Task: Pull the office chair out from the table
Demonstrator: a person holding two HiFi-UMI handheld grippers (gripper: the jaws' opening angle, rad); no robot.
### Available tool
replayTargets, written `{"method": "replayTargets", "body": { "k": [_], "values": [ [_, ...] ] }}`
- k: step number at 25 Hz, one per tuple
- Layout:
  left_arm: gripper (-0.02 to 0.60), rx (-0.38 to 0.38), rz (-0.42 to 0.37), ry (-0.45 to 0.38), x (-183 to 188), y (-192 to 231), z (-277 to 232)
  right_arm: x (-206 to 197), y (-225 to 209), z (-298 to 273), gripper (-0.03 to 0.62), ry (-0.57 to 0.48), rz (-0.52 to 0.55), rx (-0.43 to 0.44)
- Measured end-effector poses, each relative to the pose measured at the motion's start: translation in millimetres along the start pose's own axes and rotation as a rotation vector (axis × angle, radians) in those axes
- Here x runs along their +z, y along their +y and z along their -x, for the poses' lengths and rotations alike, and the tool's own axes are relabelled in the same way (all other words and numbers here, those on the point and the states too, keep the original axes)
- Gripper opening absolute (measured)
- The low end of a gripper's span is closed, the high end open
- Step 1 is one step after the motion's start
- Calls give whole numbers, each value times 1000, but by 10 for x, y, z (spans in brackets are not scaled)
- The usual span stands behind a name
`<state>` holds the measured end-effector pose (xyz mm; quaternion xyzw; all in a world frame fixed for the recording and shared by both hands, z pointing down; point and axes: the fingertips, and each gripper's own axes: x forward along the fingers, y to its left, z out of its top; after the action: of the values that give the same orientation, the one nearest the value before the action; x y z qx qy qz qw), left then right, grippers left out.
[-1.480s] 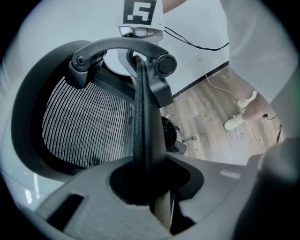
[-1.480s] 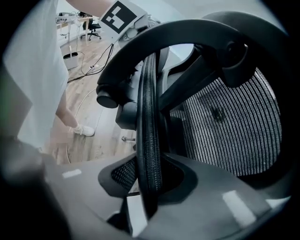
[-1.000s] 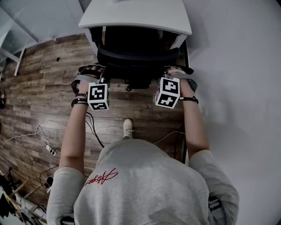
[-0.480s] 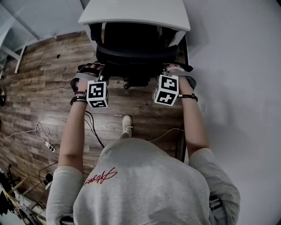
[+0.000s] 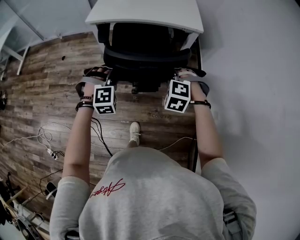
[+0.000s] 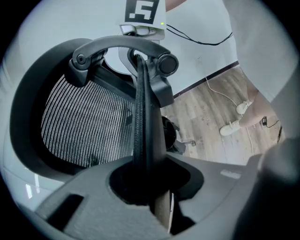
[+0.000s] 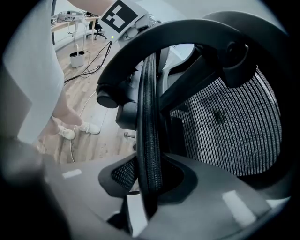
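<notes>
The black office chair (image 5: 145,51) stands tucked under the white table (image 5: 145,11), its mesh backrest toward me. My left gripper (image 5: 107,80) is shut on the left end of the backrest rim, and my right gripper (image 5: 180,78) on the right end. In the left gripper view the padded rim (image 6: 143,136) runs upright between the jaws of the left gripper (image 6: 146,187), with the mesh (image 6: 84,122) to its left. In the right gripper view the rim (image 7: 150,150) is clamped in the right gripper (image 7: 147,187), with the mesh (image 7: 229,126) to its right.
A white wall (image 5: 253,70) runs close along the right of the chair. Cables (image 5: 99,138) and a power strip (image 5: 50,152) lie on the wooden floor to the left behind me. The person's shoe (image 5: 135,133) stands just behind the chair.
Hardly anything differs: both grippers keep their hold on the backrest rim, and the whole picture has slid up slightly.
</notes>
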<state>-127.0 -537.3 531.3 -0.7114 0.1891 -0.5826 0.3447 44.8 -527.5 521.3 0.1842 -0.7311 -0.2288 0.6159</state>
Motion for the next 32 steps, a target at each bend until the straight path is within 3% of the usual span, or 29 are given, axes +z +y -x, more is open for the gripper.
{"method": "replayTargets", "body": {
  "k": [32],
  "values": [
    [63, 11, 8, 5, 298, -267, 300, -121, 325, 289, 106, -1, 8, 10]
  ]
}}
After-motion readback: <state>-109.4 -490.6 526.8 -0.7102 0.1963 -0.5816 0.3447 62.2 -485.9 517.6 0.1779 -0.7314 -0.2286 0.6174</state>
